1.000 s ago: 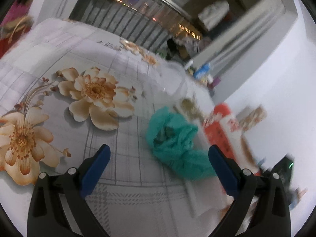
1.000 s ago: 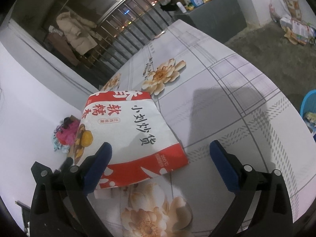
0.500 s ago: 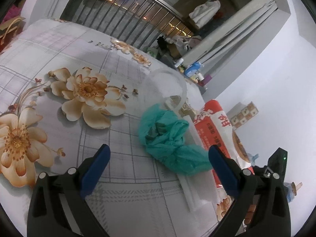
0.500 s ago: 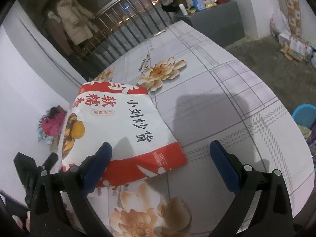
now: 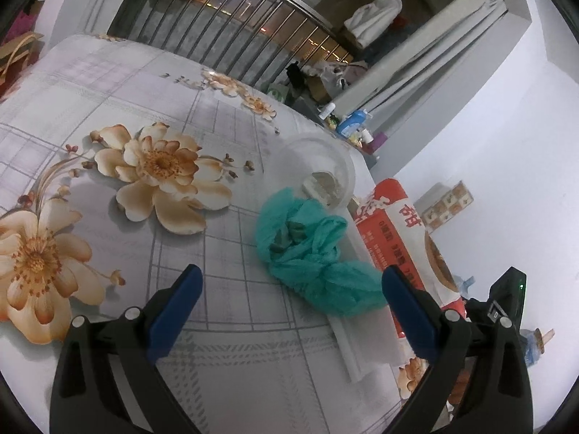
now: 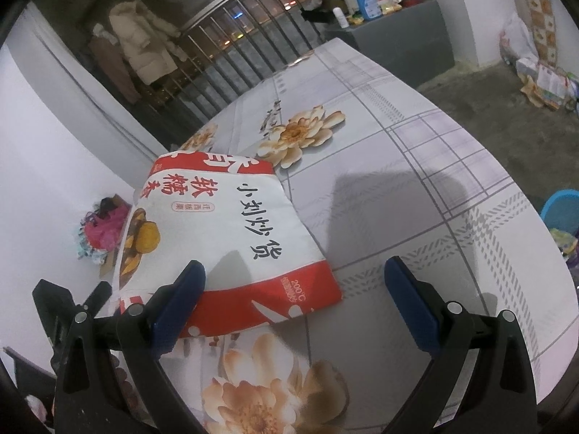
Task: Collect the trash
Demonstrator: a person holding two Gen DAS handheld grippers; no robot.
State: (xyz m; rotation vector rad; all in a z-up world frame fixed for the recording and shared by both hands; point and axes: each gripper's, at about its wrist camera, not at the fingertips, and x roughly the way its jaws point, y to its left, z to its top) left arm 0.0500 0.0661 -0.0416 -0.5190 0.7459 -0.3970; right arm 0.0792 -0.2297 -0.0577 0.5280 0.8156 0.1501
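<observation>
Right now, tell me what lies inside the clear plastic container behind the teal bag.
The clear container holds a small pale, crumpled scrap near its front wall. The teal bag overlaps its near edge, so that part of the bottom is hidden.

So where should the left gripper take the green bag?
Probably at the twisted neck of the green bag, coming down from above with the open left gripper. That part is bunched narrow; the puffed far end is wider, touching the clear lid.
</observation>
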